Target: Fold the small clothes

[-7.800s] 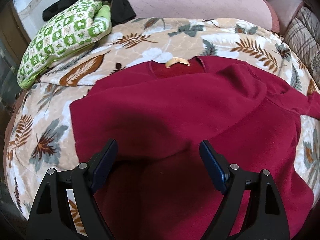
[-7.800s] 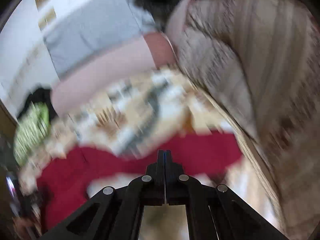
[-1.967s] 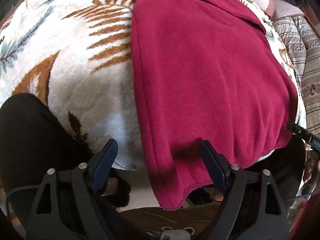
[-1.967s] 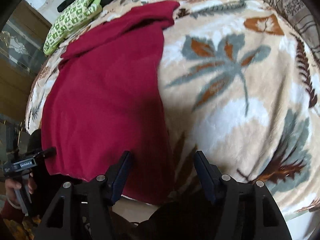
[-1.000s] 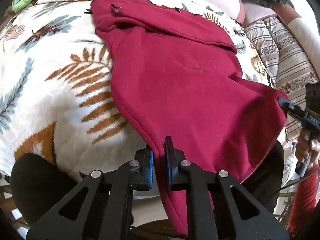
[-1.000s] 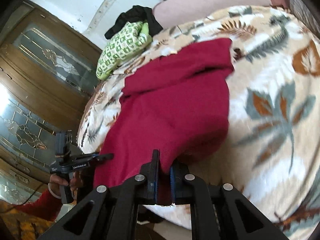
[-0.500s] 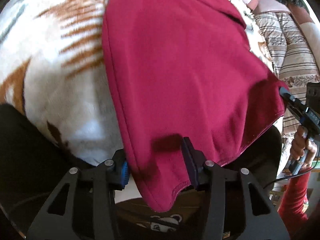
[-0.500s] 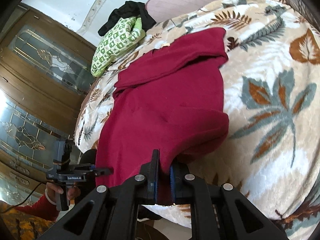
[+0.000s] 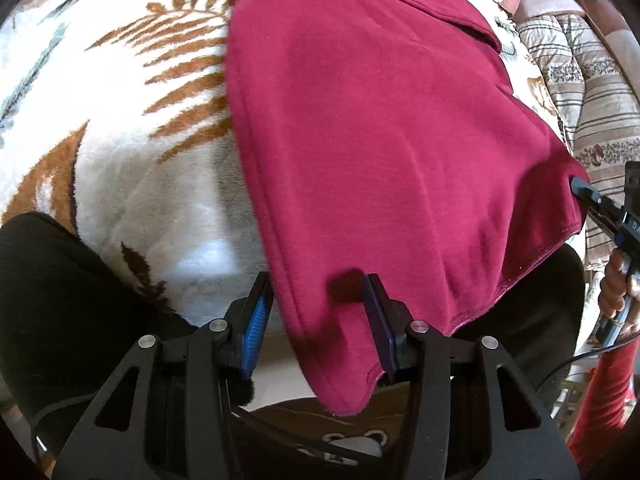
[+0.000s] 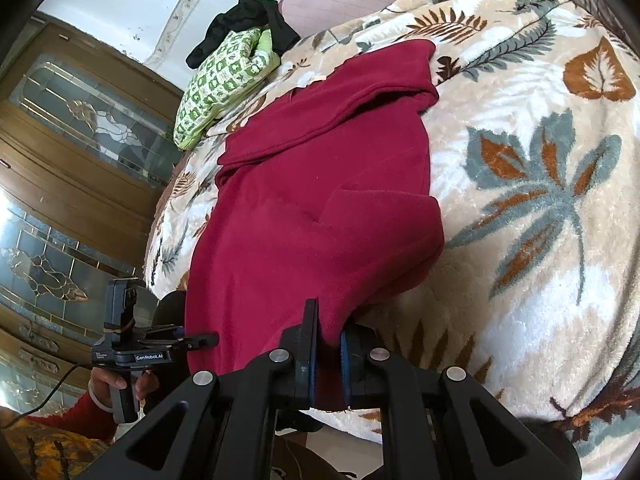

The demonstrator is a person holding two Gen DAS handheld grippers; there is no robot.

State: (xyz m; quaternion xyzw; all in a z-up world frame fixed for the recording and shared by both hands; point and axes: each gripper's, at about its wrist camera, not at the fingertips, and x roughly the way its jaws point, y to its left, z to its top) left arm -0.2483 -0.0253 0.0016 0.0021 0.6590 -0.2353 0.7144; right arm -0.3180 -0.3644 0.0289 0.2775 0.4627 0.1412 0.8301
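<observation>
A bed covered by a plush leaf-print blanket fills both views, and on it a dark red sweater is spread, its long axis running from the collar at the far end to the hem at the near edge of the bed, where the hem hangs over. The sleeves appear to be folded across the chest. A green-and-white patterned pillow with a black garment on it is seen beyond the collar, and wooden doors with leaded glass stand to the side.

The right hand-held gripper is pressed together on the right hem corner of the sweater, with red fabric pinched between its blue pads. The left hand-held gripper is spread, and the left hem corner hangs between its jaws without being clamped; whether either pad touches the cloth cannot be told. In the right wrist view, the left hand-held gripper is seen at the opposite hem corner, level with the right one.

The coming move is judged to turn on this relation: the sweater lies straight ahead of both grippers, lengthwise away from them, so the hem would be carried forward toward the collar once the left corner is also gripped. The left hand is nearest its unheld corner.

On the left hand-held gripper's body the lettering "GenRoboAI" can be read. A pale tag at the collar is too small to read.
</observation>
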